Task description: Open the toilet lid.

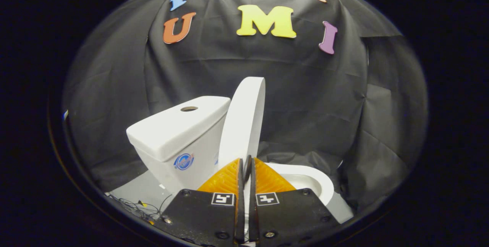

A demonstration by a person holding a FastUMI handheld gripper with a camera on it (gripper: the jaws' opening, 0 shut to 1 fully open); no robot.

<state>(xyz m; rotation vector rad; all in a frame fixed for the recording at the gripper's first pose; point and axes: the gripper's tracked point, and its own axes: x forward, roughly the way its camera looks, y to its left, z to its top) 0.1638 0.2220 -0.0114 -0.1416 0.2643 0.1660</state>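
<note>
The white toilet lid (242, 125) stands raised, nearly upright, with its back close to the tank (179, 128). The open seat and bowl (311, 180) show to the right of the lid's foot. My gripper (247, 160) is just in front of the lid's lower part. Its two fingers are pressed close together with only a thin slit between them, and nothing is held there. The fingertips hide the hinge end of the lid.
The tank has a round hole (189, 108) in its top. Thin cables (141, 205) lie on the grey floor left of the toilet. Black cloth hangs close behind and to the right of the bowl.
</note>
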